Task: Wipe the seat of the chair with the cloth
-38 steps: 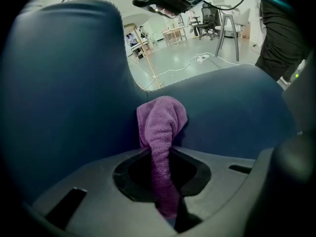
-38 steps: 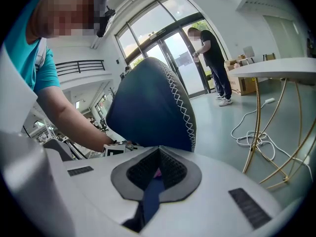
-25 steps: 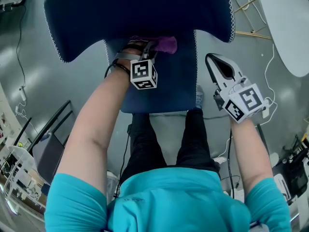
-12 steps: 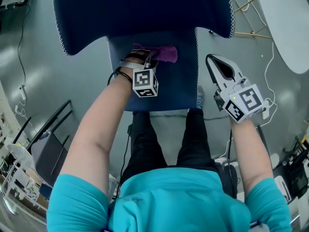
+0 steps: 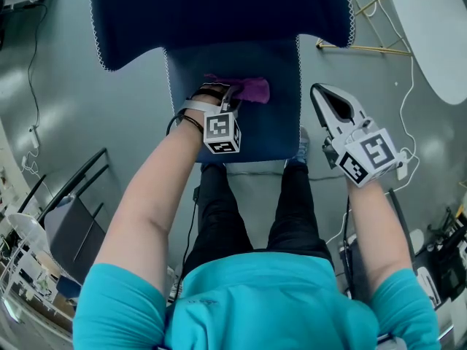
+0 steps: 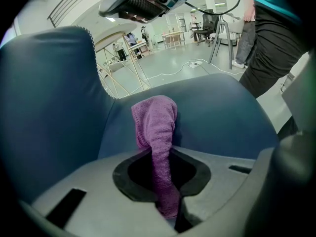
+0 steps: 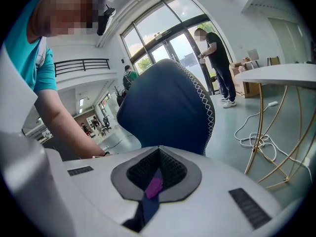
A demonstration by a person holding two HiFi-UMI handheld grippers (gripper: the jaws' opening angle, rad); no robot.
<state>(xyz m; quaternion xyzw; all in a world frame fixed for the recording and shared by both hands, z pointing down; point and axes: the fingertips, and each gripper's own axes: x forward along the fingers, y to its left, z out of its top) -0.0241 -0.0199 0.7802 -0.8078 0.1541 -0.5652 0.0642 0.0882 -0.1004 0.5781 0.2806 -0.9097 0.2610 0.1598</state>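
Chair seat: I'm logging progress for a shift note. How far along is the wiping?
Done: the purple cloth is picked up and clamped in the left gripper. In hand: it lies on the blue seat near the backrest, so wiping looks under way. Left: the seat shows no mark of what was wiped, so coverage can't be judged. The right gripper, jaws together, hangs beside the seat.

Navy chair back (image 7: 168,107) beyond the right claw (image 7: 158,149) — tips together, nothing held; purple cloth (image 7: 154,187) through its slit

Open lab/office hall: glass doors (image 7: 170,33), grey floor (image 5: 131,100) w/ cables (image 7: 254,136), white table (image 7: 276,75).
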